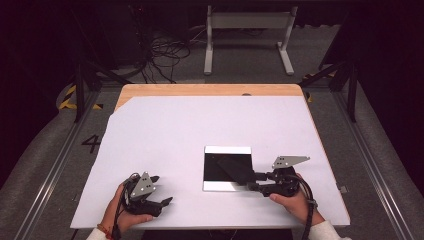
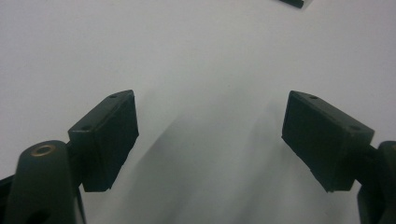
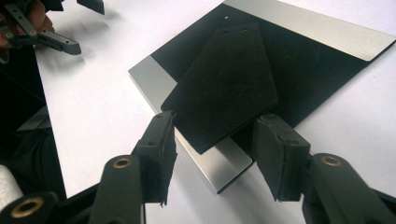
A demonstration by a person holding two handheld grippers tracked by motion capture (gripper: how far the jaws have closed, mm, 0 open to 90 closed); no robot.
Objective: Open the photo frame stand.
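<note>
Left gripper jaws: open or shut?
Open: the left gripper shows its two black pads wide apart, with bare white table between them.

White sheet (image 1: 165, 150), wooden table (image 1: 210, 90).

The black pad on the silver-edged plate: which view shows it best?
The right gripper view: the black pad lies close, its angled outline and two small holes clear, between the right gripper jaws. The high view shows it small and dark. The left gripper view doesn't help.

My black right gripper (image 3: 212, 154) meets a matte black pad (image 3: 224, 84) on a black-and-silver plate (image 3: 322, 30), all over a plain white sheet (image 1: 165, 135) covering the light wooden table (image 1: 210, 90).
</note>
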